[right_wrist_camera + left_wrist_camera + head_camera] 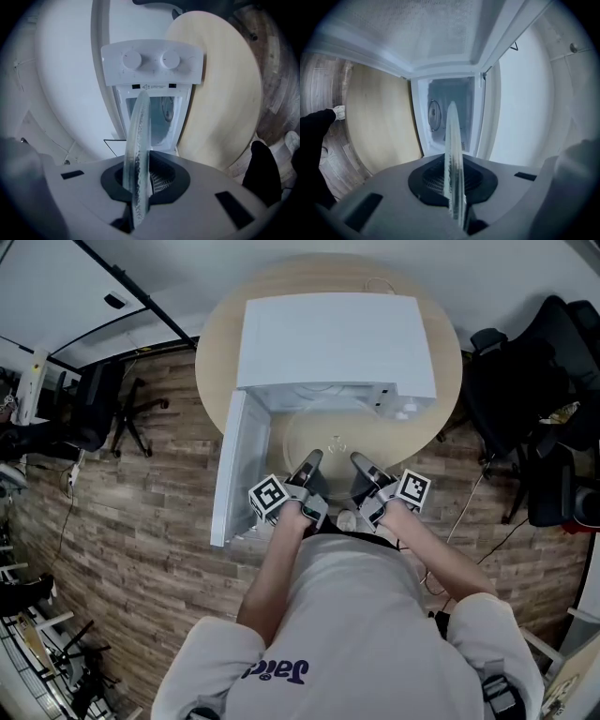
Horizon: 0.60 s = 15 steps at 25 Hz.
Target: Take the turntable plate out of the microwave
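The white microwave (333, 338) stands on a round wooden table (214, 362), its door (239, 465) swung open to the left. The clear glass turntable plate (330, 439) hangs in front of the open cavity, outside it. My left gripper (309, 467) is shut on the plate's near left rim and my right gripper (362, 465) on its near right rim. In the left gripper view the plate's edge (453, 154) runs straight up between the jaws toward the cavity (450, 117). In the right gripper view the plate's rim (139, 154) sits the same way below the control panel (152, 61).
Black office chairs stand on the wooden floor to the left (103, 409) and to the right (525, 399) of the table. The open door blocks the left side in front of the microwave. A person's torso and forearms fill the lower middle of the head view.
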Motion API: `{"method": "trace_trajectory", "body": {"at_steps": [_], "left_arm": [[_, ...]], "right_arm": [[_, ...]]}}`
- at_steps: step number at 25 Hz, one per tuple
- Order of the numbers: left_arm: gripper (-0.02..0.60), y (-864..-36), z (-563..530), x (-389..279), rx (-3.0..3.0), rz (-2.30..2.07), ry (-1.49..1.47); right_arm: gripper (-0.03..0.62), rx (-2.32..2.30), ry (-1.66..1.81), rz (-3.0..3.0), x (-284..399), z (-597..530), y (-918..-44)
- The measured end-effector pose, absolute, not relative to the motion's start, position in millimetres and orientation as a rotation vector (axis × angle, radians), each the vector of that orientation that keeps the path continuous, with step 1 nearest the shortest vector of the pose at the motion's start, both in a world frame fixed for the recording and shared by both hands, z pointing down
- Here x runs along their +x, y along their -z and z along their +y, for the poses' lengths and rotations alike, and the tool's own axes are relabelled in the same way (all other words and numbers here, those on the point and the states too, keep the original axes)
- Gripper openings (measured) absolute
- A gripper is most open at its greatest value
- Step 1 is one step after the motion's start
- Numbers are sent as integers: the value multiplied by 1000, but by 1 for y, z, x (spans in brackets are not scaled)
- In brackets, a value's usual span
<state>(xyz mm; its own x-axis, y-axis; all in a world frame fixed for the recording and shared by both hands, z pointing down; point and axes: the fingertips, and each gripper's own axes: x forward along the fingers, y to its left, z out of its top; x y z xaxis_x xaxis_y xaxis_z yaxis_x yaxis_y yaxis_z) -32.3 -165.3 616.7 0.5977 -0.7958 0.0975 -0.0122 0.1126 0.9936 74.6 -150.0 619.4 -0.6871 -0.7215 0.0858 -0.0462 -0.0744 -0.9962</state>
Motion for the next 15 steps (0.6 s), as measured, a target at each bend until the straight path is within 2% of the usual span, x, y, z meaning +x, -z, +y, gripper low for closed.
{"method": "trace_trajectory", "body": {"at_steps": [15], "left_arm": [[34,-540,-140,-29,1375,-686,717]], "right_arm": [[32,-752,1802,1840,73,-125,-541]]}}
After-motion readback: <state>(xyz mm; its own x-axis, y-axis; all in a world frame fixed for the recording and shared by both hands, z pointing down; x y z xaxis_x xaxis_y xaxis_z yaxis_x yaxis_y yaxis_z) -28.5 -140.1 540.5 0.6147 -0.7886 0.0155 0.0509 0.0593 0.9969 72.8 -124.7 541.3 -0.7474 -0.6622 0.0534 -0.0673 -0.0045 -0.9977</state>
